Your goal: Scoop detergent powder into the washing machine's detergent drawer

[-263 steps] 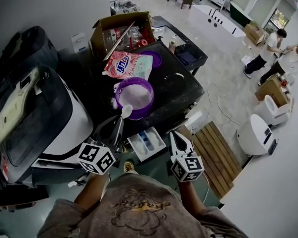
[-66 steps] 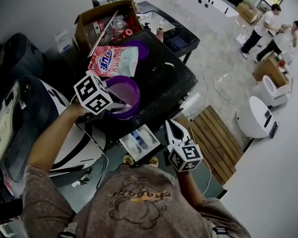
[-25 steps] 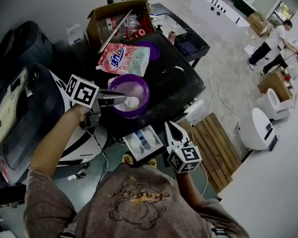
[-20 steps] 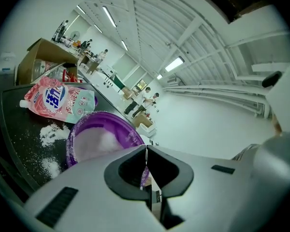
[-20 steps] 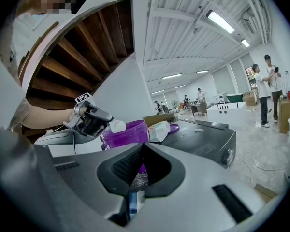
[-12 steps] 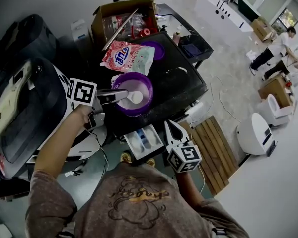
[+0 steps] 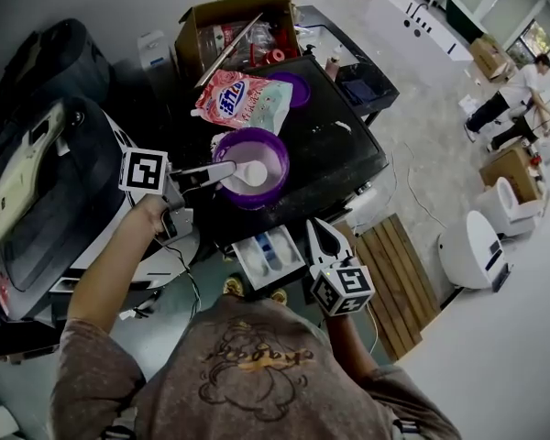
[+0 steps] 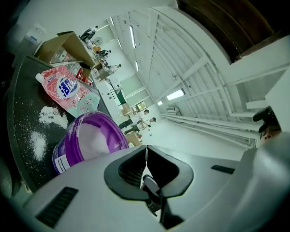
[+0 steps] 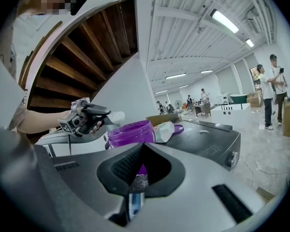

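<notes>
Head view: we're at the lift-out step. The left gripper point(image 7: 222, 169) is clamped on the handle of the white scoop point(image 7: 255, 173), whose bowl hangs over the open purple tub point(image 7: 277, 152) on the washing machine top point(image 7: 339, 159). The bowl looks full, though white on white makes that hard to confirm. The detergent drawer point(image 7: 253, 266) is pulled out below the machine's front edge, nearer us than the tub. Our read on the next move: carry the scoop level back over the front edge, down over a compartment, then tip; tilt it early and powder goes on the floor. The left arm is stretched forward, with the gripper lying roughly flat and pointing across the tub toward our right. The right gripper point(image 7: 315, 227) is tucked close to the body just right of the drawer, tips together and pointing forward, carrying nothing. Left gripper view: the left gripper's point(image 8: 146, 151) jaws are pressed together and the scoop bowl doesn't show past them. The tub point(image 8: 70, 149) sits low left, the pink detergent bag point(image 8: 67, 90) lies behind it, and spilled powder point(image 8: 50, 115) is scattered on the dark top. Right gripper view: the right gripper's point(image 9: 142, 146) jaws are closed on nothing. Beyond them the tub point(image 9: 130, 132) stands on the machine, and the left gripper point(image 9: 105, 121) holds the scoop point(image 9: 117, 116) just above the tub's rim, handle roughly level.
</notes>
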A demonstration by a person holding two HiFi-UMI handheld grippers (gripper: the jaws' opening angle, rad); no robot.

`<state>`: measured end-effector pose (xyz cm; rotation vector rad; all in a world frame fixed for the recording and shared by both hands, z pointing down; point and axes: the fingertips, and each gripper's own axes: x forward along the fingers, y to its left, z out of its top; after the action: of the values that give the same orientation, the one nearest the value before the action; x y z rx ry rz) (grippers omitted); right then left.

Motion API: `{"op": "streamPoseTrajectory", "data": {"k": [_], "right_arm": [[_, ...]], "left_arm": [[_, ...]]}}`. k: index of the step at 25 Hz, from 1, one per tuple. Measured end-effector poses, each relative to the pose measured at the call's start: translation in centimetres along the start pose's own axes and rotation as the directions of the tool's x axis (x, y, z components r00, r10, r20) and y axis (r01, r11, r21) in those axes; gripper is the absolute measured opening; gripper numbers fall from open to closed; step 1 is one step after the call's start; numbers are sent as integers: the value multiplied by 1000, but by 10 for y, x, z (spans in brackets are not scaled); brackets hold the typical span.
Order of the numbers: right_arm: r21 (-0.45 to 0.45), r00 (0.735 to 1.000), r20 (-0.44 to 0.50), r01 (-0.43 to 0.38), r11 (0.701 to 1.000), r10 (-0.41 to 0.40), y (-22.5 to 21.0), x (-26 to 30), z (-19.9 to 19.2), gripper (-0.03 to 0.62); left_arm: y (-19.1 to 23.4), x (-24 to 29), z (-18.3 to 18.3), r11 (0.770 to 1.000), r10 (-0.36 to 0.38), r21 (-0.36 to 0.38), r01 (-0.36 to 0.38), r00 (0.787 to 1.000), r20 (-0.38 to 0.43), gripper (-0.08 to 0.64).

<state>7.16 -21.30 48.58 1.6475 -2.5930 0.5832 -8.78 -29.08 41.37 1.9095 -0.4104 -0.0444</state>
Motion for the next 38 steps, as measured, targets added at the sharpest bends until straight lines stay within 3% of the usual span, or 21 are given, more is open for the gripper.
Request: {"op": "streamPoseTrajectory", "data": {"k": [17, 21, 29, 34, 38], "right_arm": [[-5, 1000, 1, 0, 1000, 0, 4, -8, -4, 2], [2, 1000, -4, -1, 1000, 1, 4, -13, -6, 2], [24, 998, -25, -54, 998, 54, 8, -20, -6, 2], [-24, 992, -65, -113, 993, 111, 3, -28, -19, 2], [-1, 990, -71, -124, 992, 124, 3, -30, -22, 2]], "left_arm": [[-6, -16, -34, 998, -59, 27, 57, 993, 104, 24], [-4, -19, -44, 999, -52, -8, 54, 990, 134, 23], [-8, -17, -57, 999, -47, 0, 48, 982, 185, 24], [-12, -19, -69, 999, -30, 26, 24, 973, 227, 23], [-8, -24, -79, 1000, 3, 4, -5, 961, 276, 24]]}}
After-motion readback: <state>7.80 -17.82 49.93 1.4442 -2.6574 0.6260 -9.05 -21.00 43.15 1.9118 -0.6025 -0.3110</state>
